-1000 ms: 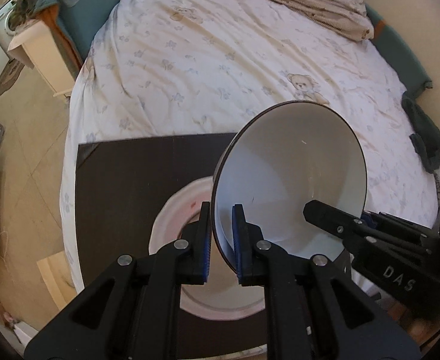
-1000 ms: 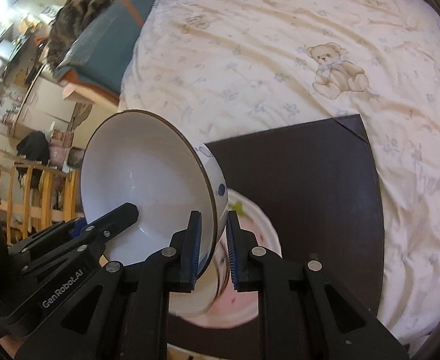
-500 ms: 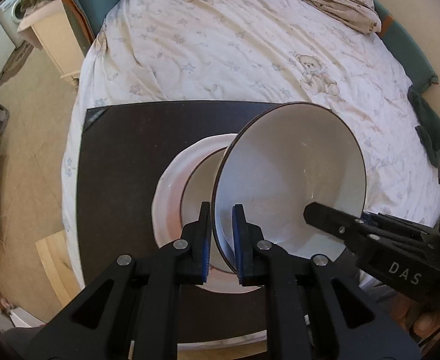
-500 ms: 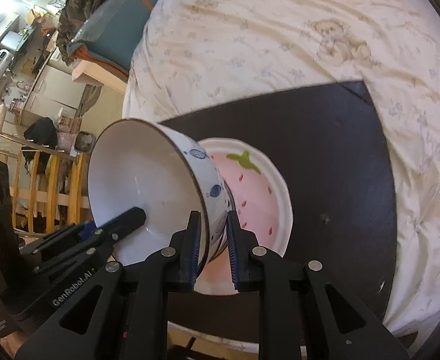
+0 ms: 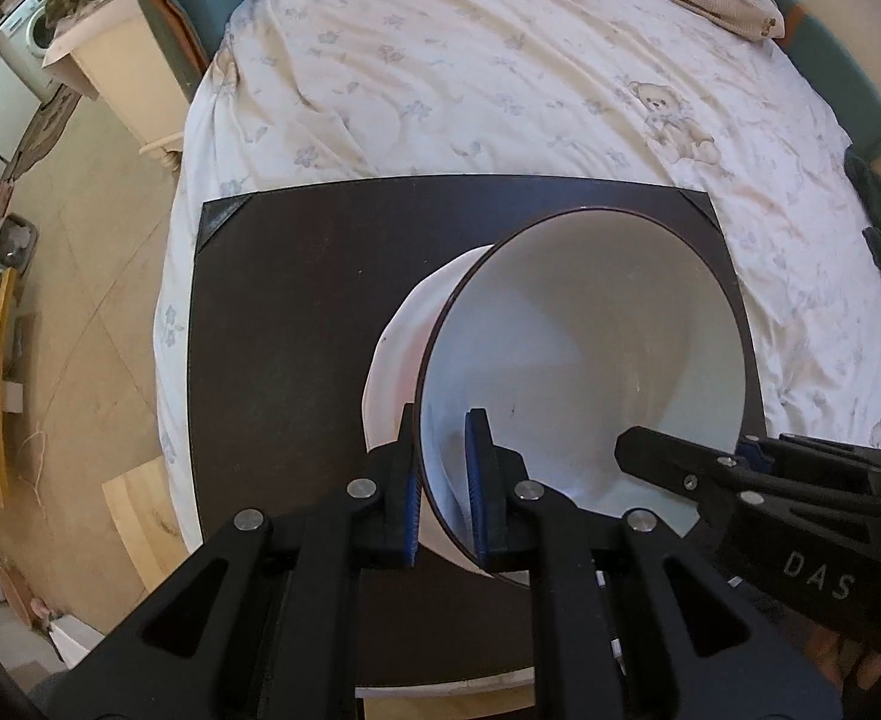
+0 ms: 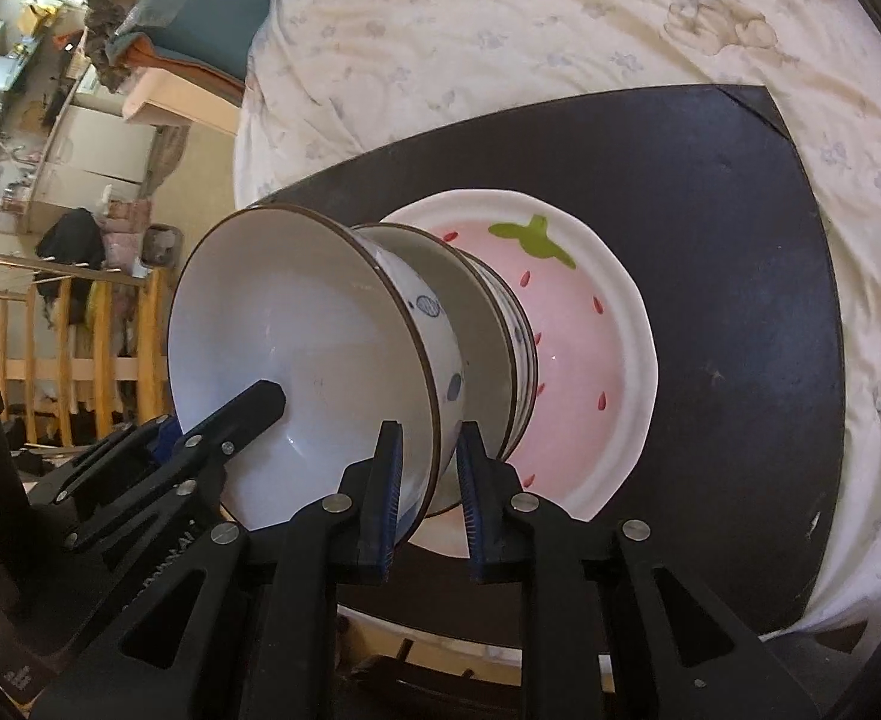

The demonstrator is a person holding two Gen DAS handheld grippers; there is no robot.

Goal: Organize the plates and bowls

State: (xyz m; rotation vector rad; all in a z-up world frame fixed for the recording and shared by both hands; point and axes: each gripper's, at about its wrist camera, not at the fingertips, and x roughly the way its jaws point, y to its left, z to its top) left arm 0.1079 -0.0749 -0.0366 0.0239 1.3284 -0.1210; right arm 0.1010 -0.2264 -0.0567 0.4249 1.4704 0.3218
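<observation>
Left gripper (image 5: 445,480) and right gripper (image 6: 427,483) both clamped rim of white bowl (image 6: 314,360), nested in second bowl (image 6: 482,324) on strawberry plate (image 6: 590,324), dark board (image 6: 740,240).

Dark board (image 5: 296,324) on bear-print bedsheet (image 5: 500,78); wooden railing (image 6: 74,354) beyond.

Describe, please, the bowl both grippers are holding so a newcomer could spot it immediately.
On the bed lies a dark board carrying a strawberry plate. A second bowl sits there; the held bowl, blue-spotted outside, is above it, its rim pinched by both grippers.
</observation>
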